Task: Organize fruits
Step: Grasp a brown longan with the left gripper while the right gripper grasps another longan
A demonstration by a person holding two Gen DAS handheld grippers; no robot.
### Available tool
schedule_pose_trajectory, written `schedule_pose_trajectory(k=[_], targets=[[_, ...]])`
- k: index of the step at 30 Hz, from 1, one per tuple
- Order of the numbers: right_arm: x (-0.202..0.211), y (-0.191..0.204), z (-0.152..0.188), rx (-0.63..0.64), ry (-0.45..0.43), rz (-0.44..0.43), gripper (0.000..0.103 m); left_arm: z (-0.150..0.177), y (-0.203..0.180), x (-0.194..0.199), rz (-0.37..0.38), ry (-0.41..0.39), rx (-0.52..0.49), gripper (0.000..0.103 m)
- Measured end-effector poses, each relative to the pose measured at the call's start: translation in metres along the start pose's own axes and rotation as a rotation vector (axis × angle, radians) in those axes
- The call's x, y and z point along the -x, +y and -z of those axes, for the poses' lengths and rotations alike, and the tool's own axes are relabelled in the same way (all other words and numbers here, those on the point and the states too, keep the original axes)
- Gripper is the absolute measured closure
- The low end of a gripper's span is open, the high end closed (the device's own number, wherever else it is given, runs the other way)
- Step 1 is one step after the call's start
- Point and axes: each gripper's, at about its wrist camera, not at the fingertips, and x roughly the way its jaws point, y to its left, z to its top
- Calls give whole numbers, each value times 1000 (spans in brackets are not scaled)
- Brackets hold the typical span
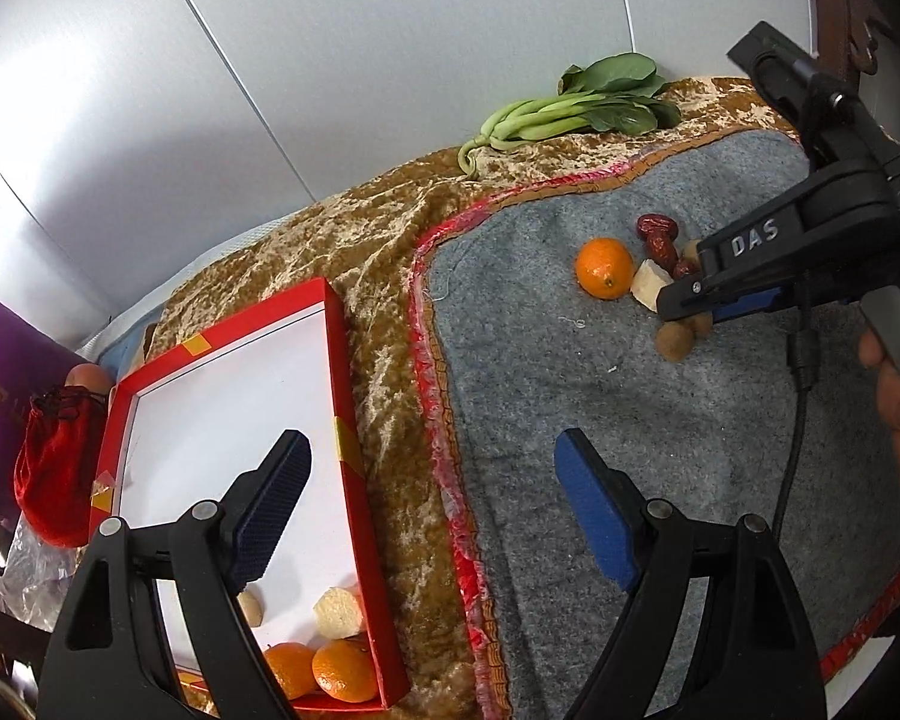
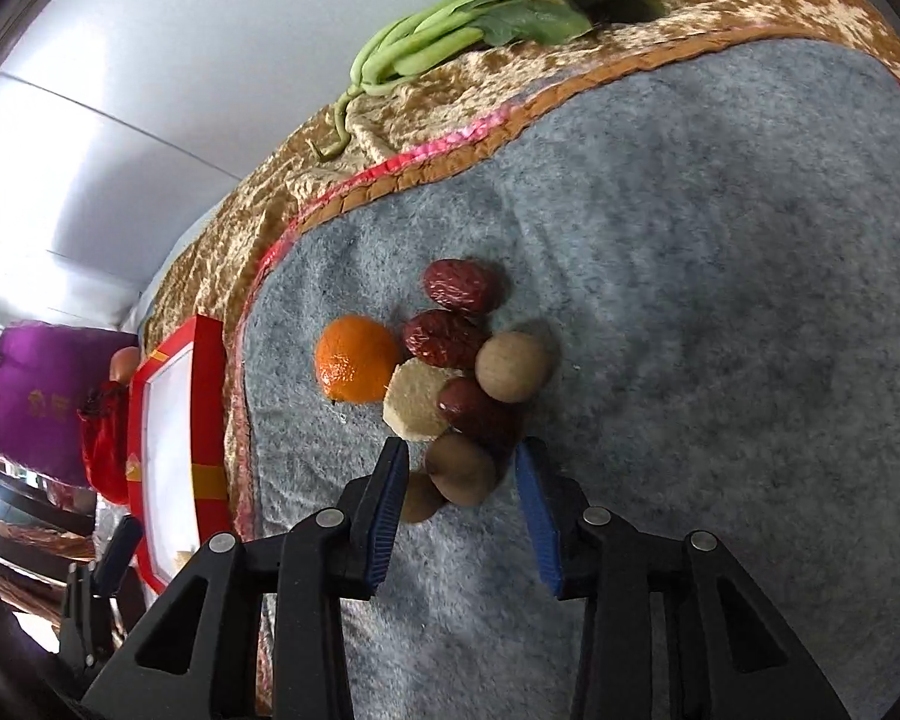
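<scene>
Right gripper (image 2: 459, 480), jaws apart, straddles a brown longan (image 2: 459, 468) at the fruit pile's near edge on the grey mat (image 2: 720, 360), positioned for grasping; left gripper (image 1: 432, 504), likewise apart, waits beside the red box (image 1: 354, 408).

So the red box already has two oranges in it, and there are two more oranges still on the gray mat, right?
Not quite. The red box does hold two oranges, but only one orange is left on the gray mat, beside the red dates and small brown fruits. The right wrist view shows it.
</scene>
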Motion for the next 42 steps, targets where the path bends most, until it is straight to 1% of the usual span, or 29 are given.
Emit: schedule_pose_trajectory(k=[4,5,6,10,14,18,20,25,28,30,32,34,35,36,37,39,42], targets=[[-5,13,3,62,-8,78,77,-1,1,0,16,-19,-3,19],[-5,14,4,68,-7,81,77,-2,0,0,26,-25,-10,19],[-4,13,2,60,-3,72,77,-4,-1,-1,42,-27,-17,19],[9,1,1,3,16,7,77,-15,-18,-11,150,-7,-49,19],[33,-11,0,-36,-9,-53,77,-30,-42,-20,184,-21,-110,19],[54,-33,-5,-102,-26,-116,77,-43,-69,-32,263,-6,-149,19],[62,-41,-6,-129,-36,-132,77,-47,-78,-40,284,15,-144,19],[75,-50,-9,-141,-61,-154,77,-48,-87,-56,322,64,-110,20],[77,-55,-9,-145,-59,-153,77,-50,-84,-62,317,80,-73,27],[74,-54,-9,-147,-54,-153,77,-50,-81,-69,310,91,-50,39],[73,-53,-7,-142,-52,-154,77,-50,-78,-75,320,109,-31,45],[71,-50,-6,-135,-50,-149,77,-49,-78,-76,324,107,-29,47],[70,-49,-5,-132,-47,-149,77,-49,-79,-76,328,104,-33,51],[68,-48,-5,-133,-42,-149,77,-49,-80,-76,337,103,-33,56],[65,-46,-5,-133,-41,-146,77,-50,-80,-77,353,101,-27,58],[62,-43,-3,-129,-36,-141,77,-50,-78,-78,374,90,-17,73],[59,-37,-1,-111,-28,-136,77,-49,-76,-77,392,84,-19,82]])
